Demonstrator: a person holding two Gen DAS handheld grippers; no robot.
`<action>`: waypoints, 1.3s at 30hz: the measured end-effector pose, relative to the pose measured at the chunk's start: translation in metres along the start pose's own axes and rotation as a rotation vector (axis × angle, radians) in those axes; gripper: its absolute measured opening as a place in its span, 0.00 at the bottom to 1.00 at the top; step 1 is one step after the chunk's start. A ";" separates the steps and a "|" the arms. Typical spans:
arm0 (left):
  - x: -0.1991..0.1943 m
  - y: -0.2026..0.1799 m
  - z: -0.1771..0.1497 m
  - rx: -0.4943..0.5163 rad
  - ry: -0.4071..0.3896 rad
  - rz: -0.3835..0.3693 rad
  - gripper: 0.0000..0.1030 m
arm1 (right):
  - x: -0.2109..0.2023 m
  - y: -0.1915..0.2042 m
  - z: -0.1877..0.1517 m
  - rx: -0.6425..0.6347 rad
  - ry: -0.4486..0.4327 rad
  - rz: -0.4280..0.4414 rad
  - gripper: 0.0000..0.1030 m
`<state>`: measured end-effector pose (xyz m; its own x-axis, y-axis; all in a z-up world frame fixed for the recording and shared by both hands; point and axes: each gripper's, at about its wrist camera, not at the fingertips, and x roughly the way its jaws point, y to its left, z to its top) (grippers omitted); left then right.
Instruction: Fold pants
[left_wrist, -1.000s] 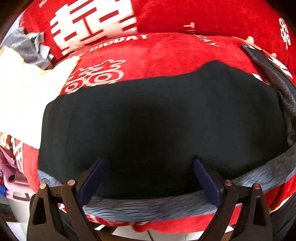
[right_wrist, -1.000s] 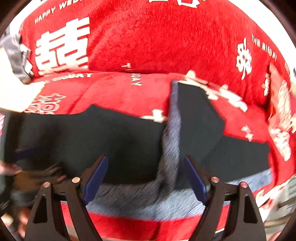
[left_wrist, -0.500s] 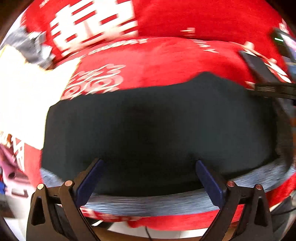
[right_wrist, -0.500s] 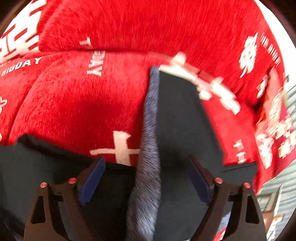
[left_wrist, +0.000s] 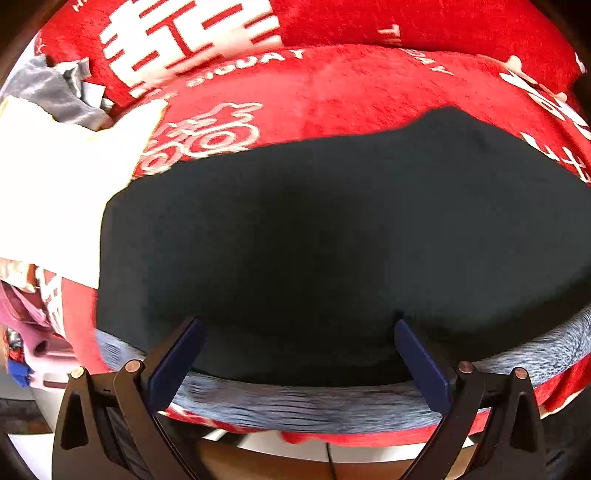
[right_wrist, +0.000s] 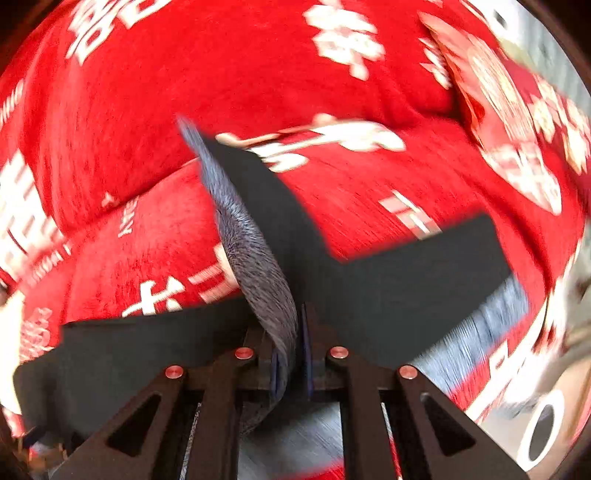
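Black pants (left_wrist: 314, 229) with a grey fleecy lining lie spread over a red cushioned seat (left_wrist: 332, 92). In the left wrist view my left gripper (left_wrist: 295, 332) stands open just above the near part of the pants, nothing between its blue pads. The grey hem (left_wrist: 314, 402) runs below it. In the right wrist view my right gripper (right_wrist: 291, 354) is shut on an upright fold of the pants (right_wrist: 258, 258), grey lining outward, and the fold rises away from the jaws. More black cloth (right_wrist: 424, 280) spreads to either side.
The red cover (right_wrist: 258, 74) carries white characters and lettering. A white cloth (left_wrist: 55, 192) and a grey garment (left_wrist: 48, 88) lie at the left. Pink things (left_wrist: 26, 317) sit at the lower left. A pale floor and a round white object (right_wrist: 543, 424) show at the right.
My right gripper swung right along the pants, rolled, and closed on the raised fold, which stood free between open pads before. My left gripper stays open over the same spot.
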<state>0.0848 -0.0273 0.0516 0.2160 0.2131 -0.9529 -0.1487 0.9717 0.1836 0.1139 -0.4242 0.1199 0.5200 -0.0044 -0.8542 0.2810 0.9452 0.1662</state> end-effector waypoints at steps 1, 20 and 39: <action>-0.003 0.004 0.000 -0.005 -0.007 -0.008 1.00 | -0.005 -0.020 -0.011 0.028 -0.006 0.036 0.11; -0.018 -0.128 0.013 0.132 -0.017 -0.137 1.00 | -0.001 -0.148 0.007 0.225 -0.243 0.368 0.77; -0.010 -0.064 0.022 -0.047 0.026 -0.134 1.00 | -0.026 -0.174 0.023 0.103 -0.232 -0.066 0.23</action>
<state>0.1137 -0.0889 0.0547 0.2119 0.0786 -0.9741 -0.1653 0.9853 0.0436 0.0699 -0.5956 0.1243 0.6654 -0.1514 -0.7310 0.3955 0.9020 0.1733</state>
